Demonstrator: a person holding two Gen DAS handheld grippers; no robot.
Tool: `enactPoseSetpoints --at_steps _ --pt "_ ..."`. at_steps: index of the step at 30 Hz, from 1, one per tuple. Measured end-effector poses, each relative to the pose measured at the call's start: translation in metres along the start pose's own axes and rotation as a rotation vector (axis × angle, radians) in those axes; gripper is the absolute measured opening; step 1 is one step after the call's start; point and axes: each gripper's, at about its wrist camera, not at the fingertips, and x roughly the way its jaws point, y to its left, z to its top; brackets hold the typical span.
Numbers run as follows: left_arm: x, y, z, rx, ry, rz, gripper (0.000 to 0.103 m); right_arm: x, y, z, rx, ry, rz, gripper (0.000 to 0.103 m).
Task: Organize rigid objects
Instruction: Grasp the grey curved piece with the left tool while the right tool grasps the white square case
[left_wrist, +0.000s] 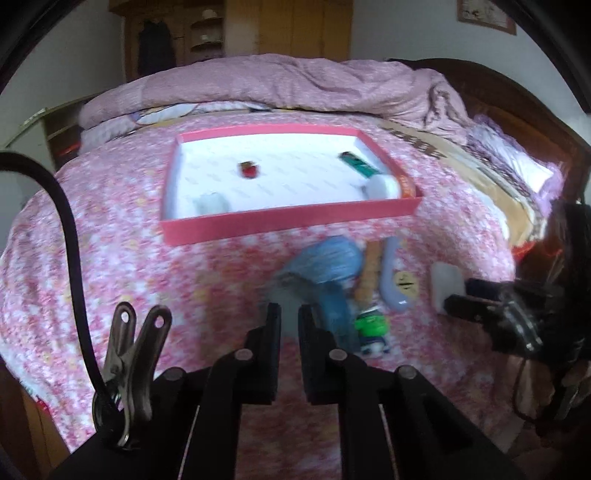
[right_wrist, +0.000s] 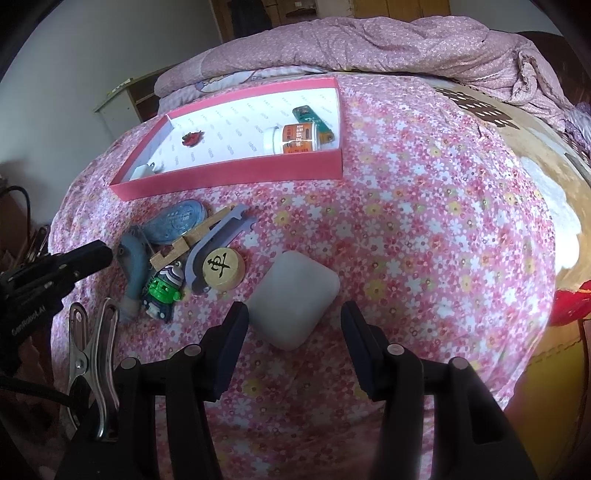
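A: Where does the white case (right_wrist: 293, 300) lie from the right gripper (right_wrist: 293, 334)?

B: Just ahead of the fingertips and centred between them, flat on the floral bedspread (right_wrist: 424, 236). The jaws stand parted wider than the case, touching nothing. The case looks near-square, so I see no long axis to line up with.

A: And the left gripper (left_wrist: 289, 314)?

B: Its jaws are closed to a narrow slit. The blue-grey handle (left_wrist: 334, 306) sits just ahead and right of the tips; whether anything is pinched, I cannot tell.

A: So the case is the right hand's?

B: I judge so. The pink box (right_wrist: 236, 173) lies well beyond it.
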Motion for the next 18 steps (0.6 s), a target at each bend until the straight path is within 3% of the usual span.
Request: enactPoseSetpoints --at_steps 2,5,8,11,14,18 --pt "0.001 0.008 -0.003 -0.027 0.018 0.004 0.01 0.001 0.0 -0.001 0.0 0.0 0.002 0.053" --pt "-0.002 0.012 -0.007 -0.059 0.036 -0.062 0.013 0.001 0.001 -0.001 -0.004 -0.001 0.0 0.053" --pt "-0.005 0.003 -0.009 -0.038 0.035 -0.117 0.027 0.001 0.0 -0.001 0.002 -0.001 0.001 0.053" --pt "-0.003 -0.013 -0.01 0.007 0.038 -0.141 0.033 0.001 0.0 -0.001 0.001 -0.001 0.002 0.053" --pt "0.007 -0.026 -0.012 0.051 0.051 -0.104 0.045 0.001 0.0 -0.002 0.004 -0.002 0.007 0.053" --pt "0.023 -0.034 -0.011 0.071 0.07 -0.053 0.045 0.003 0.0 -0.004 0.006 0.002 0.016 0.054"
